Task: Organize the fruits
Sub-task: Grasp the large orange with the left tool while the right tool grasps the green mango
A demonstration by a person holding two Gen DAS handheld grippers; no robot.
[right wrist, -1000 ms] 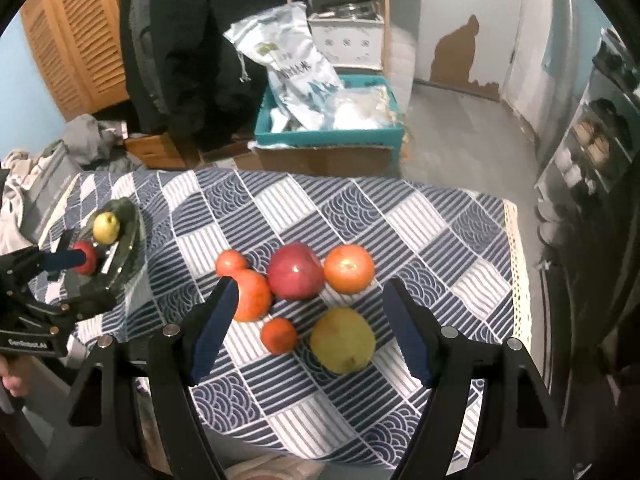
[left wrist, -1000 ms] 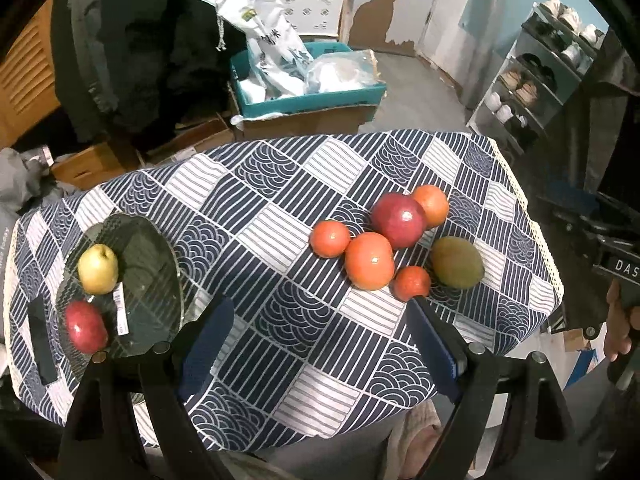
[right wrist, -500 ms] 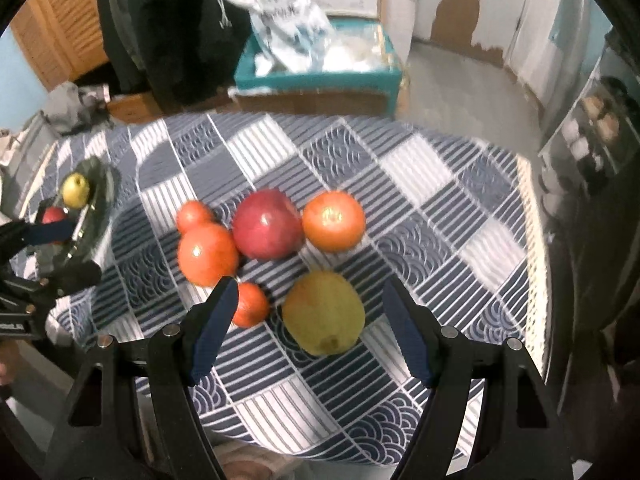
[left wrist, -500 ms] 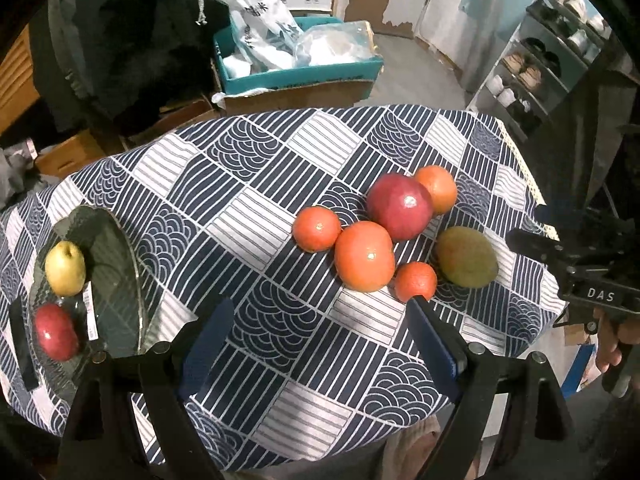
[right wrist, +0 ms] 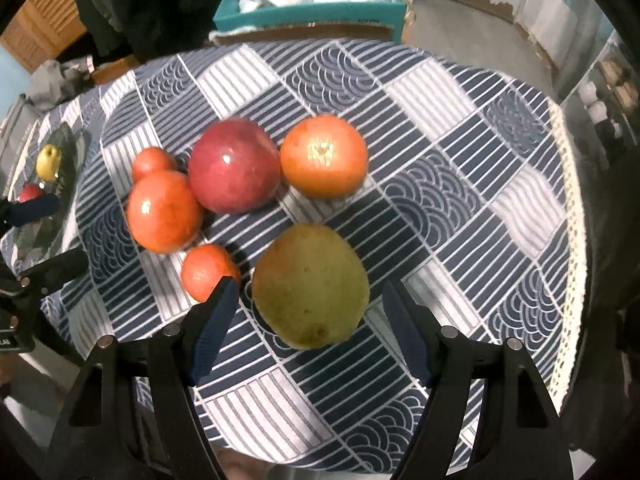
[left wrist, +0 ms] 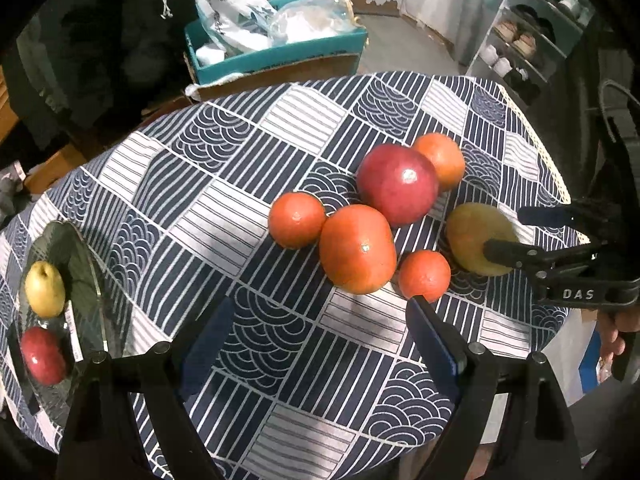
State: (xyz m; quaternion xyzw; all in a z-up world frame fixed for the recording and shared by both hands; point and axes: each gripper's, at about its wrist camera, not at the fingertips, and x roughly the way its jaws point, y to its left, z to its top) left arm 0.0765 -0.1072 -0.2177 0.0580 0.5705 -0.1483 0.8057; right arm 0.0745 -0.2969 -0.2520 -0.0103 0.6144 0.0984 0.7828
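Right tool (right wrist: 308, 312): jaws apart, holding nothing; the green-yellow mango (right wrist: 310, 286) sits between its blue pads, which do not touch it.
Left tool (left wrist: 320, 340): jaws wide apart and empty, above bare cloth, with the small orange (left wrist: 424, 276) just by its right pad.
Fruit cluster: on the table (left wrist: 248, 184) lie a red apple (left wrist: 396, 184), a large orange (left wrist: 358, 248) and two more oranges, bunched together, the mango at the near right edge.
Only in left view: the right tool from the side, straddling the mango, a hand below it; the glass plate (left wrist: 86, 264) clearly, holding a yellow pear (left wrist: 45, 288) and a small red apple (left wrist: 43, 354).
Only in right view: the mango close up; the left tool at the far left edge.
Writing: "DAS" on the right tool's body; the print on the white bag in the teal box is unreadable.
Change: both tools have come down nearer the table; the fruit looms larger, and the mango now lies between the right tool's pads.
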